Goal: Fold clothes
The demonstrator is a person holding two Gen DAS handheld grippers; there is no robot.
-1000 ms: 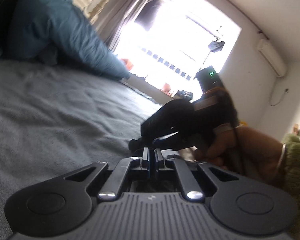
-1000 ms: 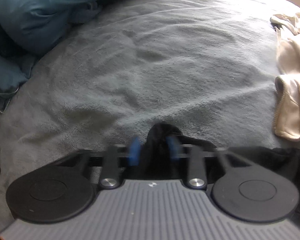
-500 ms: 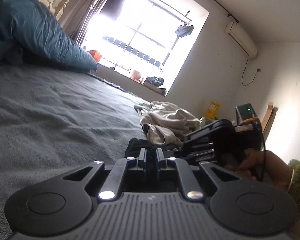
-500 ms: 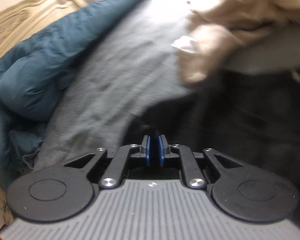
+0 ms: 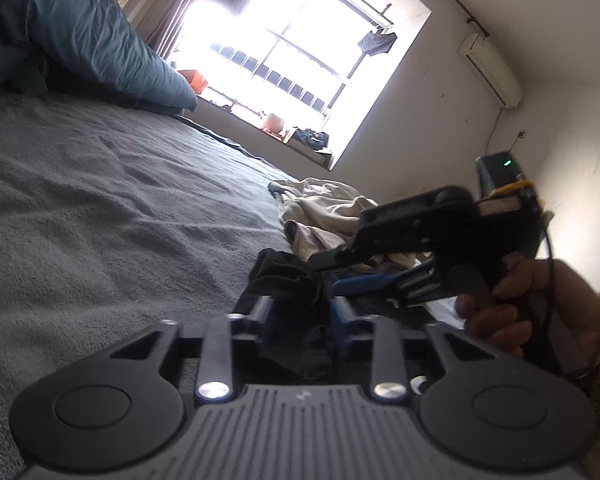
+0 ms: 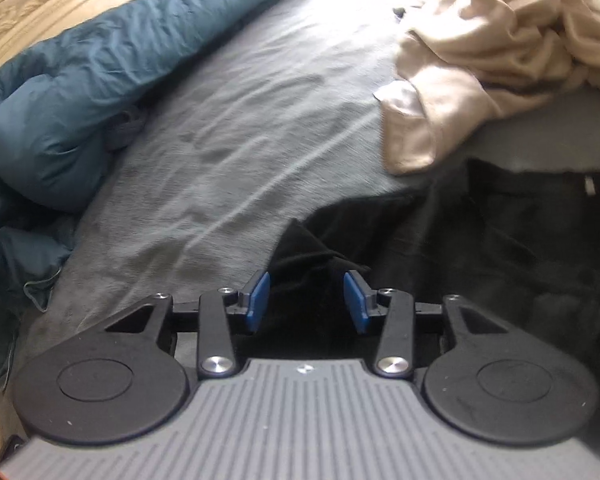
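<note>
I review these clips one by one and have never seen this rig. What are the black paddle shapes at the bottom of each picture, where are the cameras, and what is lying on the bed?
There is no robot. A person holds a hand-squeezed gripper in each hand, and a wide-angle camera on each looks along its fingers; the black shapes are the gripper's own body. One picture is from the left gripper, which also sees the right gripper in the person's hand. The other is from the right gripper. A grey blanket bears a black garment, beige clothes and a blue duvet. Both grippers are opening, black cloth between their fingers, no longer pinched.
</note>
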